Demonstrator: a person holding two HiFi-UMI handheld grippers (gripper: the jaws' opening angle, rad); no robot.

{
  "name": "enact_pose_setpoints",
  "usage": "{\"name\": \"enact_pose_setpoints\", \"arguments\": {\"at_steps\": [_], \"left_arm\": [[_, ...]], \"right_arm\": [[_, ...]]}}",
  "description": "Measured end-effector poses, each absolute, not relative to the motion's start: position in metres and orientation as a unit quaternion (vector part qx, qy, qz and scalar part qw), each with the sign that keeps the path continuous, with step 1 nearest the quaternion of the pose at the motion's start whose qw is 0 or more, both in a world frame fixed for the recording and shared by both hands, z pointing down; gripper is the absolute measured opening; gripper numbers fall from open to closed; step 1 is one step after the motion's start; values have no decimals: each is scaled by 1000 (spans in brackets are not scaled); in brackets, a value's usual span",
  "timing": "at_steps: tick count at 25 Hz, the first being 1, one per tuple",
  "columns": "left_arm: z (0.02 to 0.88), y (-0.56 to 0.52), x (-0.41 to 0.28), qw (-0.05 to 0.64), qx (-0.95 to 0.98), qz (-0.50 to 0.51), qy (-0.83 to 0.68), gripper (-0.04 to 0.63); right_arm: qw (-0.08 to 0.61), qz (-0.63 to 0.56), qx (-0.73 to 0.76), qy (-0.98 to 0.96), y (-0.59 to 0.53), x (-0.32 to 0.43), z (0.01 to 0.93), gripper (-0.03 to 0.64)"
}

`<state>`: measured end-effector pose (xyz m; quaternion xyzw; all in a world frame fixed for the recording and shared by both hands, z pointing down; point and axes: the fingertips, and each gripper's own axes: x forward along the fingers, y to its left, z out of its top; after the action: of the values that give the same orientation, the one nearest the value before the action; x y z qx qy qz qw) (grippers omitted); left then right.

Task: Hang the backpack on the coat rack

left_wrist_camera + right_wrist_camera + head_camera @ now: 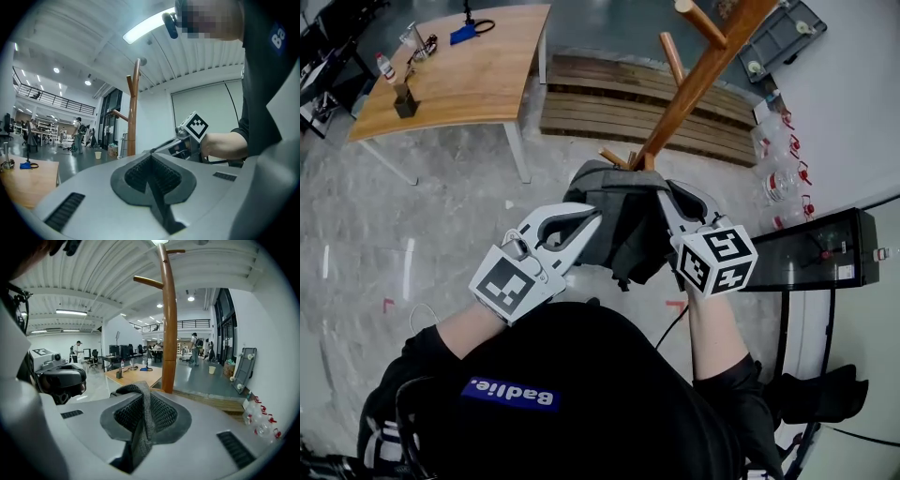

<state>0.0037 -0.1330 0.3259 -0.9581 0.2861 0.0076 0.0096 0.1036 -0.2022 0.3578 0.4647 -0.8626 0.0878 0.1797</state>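
Backpack held up between 2 claws, just short of the rack.
The left claw (587, 221) is clenched on what looks like a thin dark strap; the right claw (671, 202) grips a grey strap. Held from both sides, the backpack (623, 234) hangs spread between them, probably to keep a loop open for a peg (671, 54). Its long axis seems to run from claw to claw, with the bulk sagging beneath. The rack (698, 75) rises just beyond both claws.

Backpack (628, 234) hangs between left hand-held gripper (589, 220) and right hand-held gripper (672, 208), close before the coat rack (698, 80) post; desk (478, 75) stands further left, wooden pallet (591, 98) on floor (412, 225) behind the rack.
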Motion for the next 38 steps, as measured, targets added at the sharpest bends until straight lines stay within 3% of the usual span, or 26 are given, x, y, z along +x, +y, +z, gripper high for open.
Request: {"name": "enact_pose_setpoints", "arguments": {"at_steps": [19, 26, 38], "left_arm": [[353, -125, 15, -9, -971, -25, 239, 9], [357, -125, 19, -6, -972, -34, 231, 9], [362, -124, 28, -13, -975, -40, 220, 9]], "right_arm": [[183, 195, 378, -886, -230, 113, 371, 51], [240, 158, 366, -885, -237, 117, 365, 49], [186, 251, 315, -896, -243, 116, 376, 58]]}}
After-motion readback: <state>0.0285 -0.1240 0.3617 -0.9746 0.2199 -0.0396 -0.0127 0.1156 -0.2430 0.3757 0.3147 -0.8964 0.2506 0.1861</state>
